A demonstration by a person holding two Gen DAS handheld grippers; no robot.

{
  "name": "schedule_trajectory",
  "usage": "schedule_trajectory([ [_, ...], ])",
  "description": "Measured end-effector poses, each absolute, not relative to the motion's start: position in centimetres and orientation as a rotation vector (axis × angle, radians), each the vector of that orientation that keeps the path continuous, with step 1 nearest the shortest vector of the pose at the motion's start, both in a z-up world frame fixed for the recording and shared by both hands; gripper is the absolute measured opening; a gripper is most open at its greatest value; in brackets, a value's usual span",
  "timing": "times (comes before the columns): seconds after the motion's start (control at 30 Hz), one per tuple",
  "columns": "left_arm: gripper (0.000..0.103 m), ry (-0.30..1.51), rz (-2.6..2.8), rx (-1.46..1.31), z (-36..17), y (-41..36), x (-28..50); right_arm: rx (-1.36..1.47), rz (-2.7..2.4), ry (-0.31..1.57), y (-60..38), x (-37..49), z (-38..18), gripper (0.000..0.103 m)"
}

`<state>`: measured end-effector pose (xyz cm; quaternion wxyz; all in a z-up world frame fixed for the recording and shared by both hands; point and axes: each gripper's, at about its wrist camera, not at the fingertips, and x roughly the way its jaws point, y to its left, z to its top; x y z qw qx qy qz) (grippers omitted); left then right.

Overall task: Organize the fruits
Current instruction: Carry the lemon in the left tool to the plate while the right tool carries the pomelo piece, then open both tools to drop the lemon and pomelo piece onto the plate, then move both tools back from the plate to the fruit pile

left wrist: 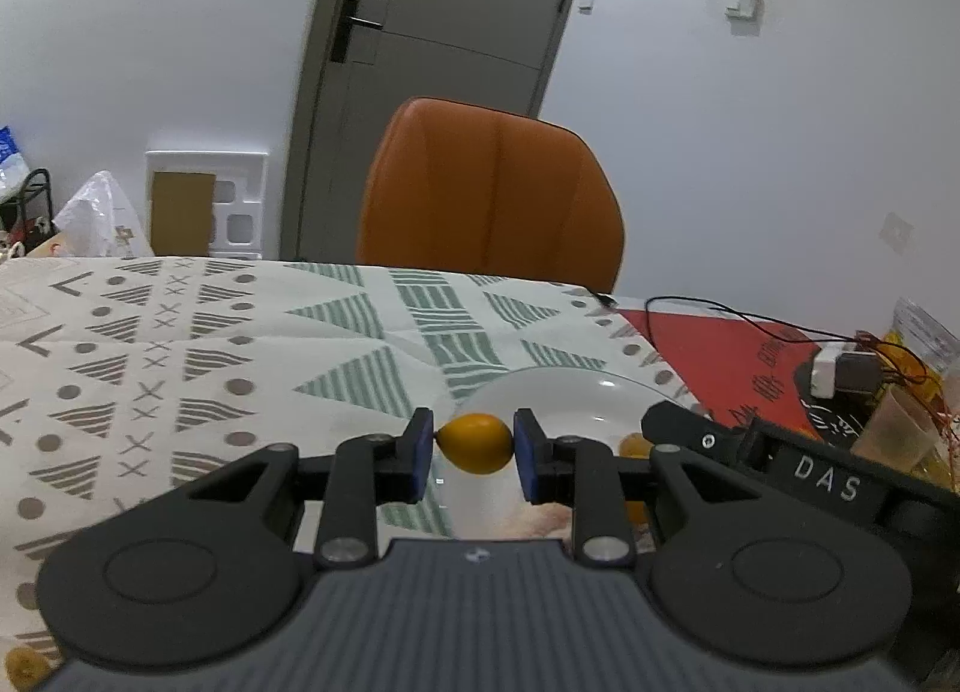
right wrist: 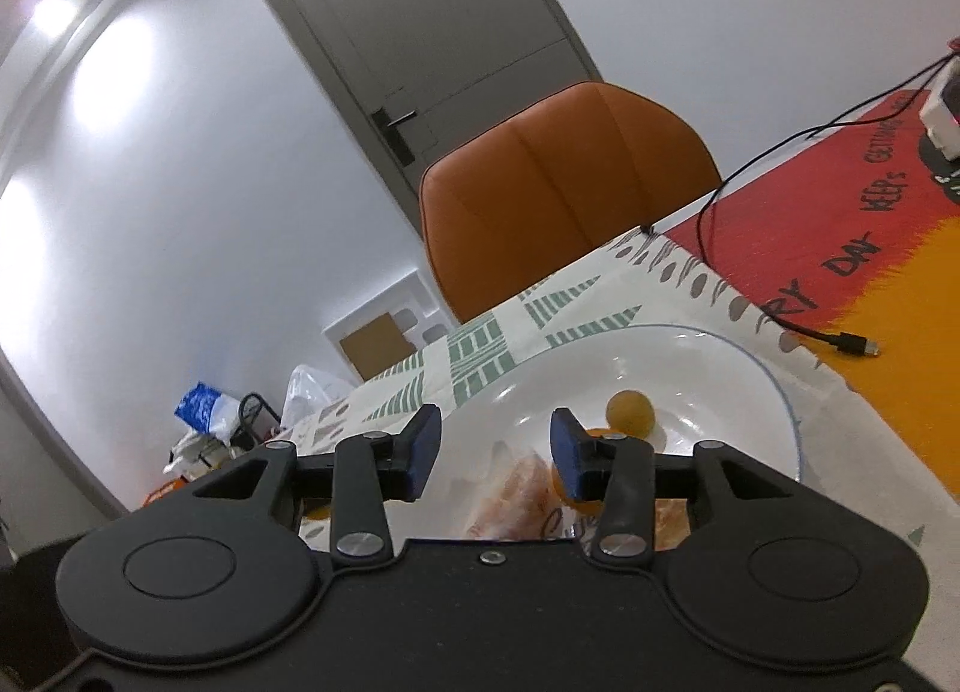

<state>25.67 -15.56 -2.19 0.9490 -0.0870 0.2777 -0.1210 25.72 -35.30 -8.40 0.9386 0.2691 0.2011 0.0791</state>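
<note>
Left wrist view: the left tongs (left wrist: 474,446) are clenched on a small orange kumquat (left wrist: 476,443), both blue pads pressing its sides. The fruit is held above the near rim of a white plate (left wrist: 576,392) standing on the tabletop (left wrist: 180,332), which carries a patterned cloth. The right tongs (left wrist: 678,422) enter at the right edge, over the plate; their state cannot be told from here. An orange chair (left wrist: 492,188) stands behind the tabletop, before a grey door (left wrist: 438,2).

Right wrist view: the right tongs (right wrist: 495,452) stand released, nothing between the pads. They hang over the white plate (right wrist: 750,368). One round kumquat (right wrist: 629,410) lies loose in the plate just beyond the right pad; further orange fruit (right wrist: 591,503) lies partly hidden behind that pad. A black cable (right wrist: 780,320) runs across a red and orange mat (right wrist: 840,224) beside the plate.
</note>
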Motion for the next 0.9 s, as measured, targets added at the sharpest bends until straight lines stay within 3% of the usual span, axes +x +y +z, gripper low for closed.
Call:
schedule_trajectory([
  [0.4,0.035,0.567,-0.213,-0.168,-1.3,-14.7,25.1,0.576,0.185,0.428,-35.2,25.8,-8.5,0.042],
  [0.6,0.049,0.557,-0.153,-0.167,-0.8,-12.6,23.9,0.552,0.206,0.447,-34.5,25.7,-8.4,0.043],
  [0.7,0.053,0.558,-0.133,-0.167,-0.5,-11.4,23.3,0.522,0.225,0.434,-33.8,25.3,-7.9,0.049],
  [0.9,0.074,0.545,-0.066,-0.167,0.2,-9.0,21.7,0.486,0.252,0.434,-32.6,24.9,-7.4,0.054],
])
